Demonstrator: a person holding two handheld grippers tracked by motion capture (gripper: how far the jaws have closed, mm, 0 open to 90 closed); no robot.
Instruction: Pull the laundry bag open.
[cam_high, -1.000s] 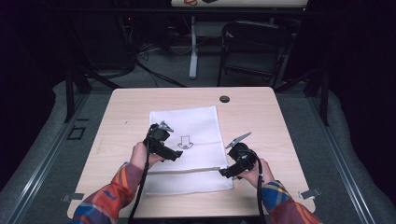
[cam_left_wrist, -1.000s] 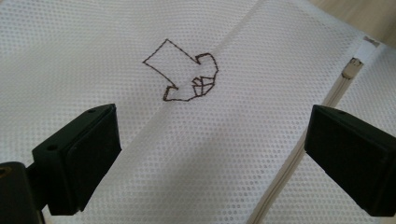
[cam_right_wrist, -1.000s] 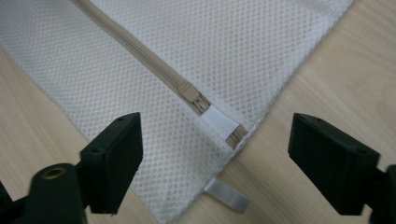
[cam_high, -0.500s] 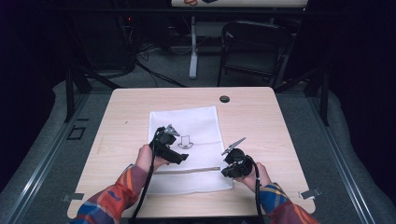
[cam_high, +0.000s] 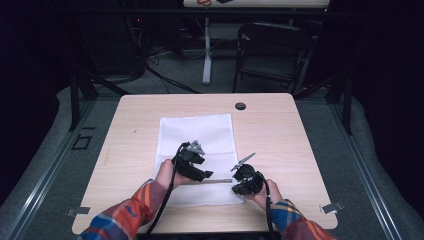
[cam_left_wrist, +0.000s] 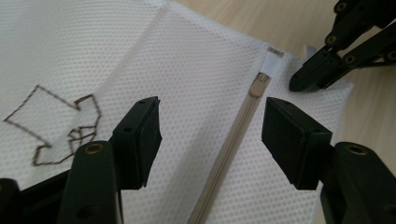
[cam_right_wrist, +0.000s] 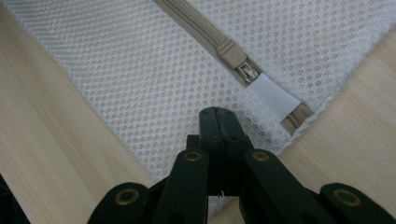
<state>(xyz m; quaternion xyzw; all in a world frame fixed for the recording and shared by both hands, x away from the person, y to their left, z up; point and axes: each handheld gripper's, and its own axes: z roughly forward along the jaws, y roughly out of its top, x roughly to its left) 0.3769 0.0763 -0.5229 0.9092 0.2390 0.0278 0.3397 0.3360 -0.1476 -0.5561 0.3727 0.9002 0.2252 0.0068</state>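
A lab or recording studio, by the look of it: a bare pale wooden worktop (cam_high: 280, 135) on grey carpet, dark surroundings, loose cables (cam_high: 165, 75) on the floor, a black folding chair (cam_high: 270, 55), and metal stand legs (cam_high: 206, 55) behind.

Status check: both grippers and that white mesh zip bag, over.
Left gripper open, jaws just been closing, astride the beige zipper, pads clear. Right gripper shut, tips on the white mesh laundry bag by the zipper slider. Nothing in the way.
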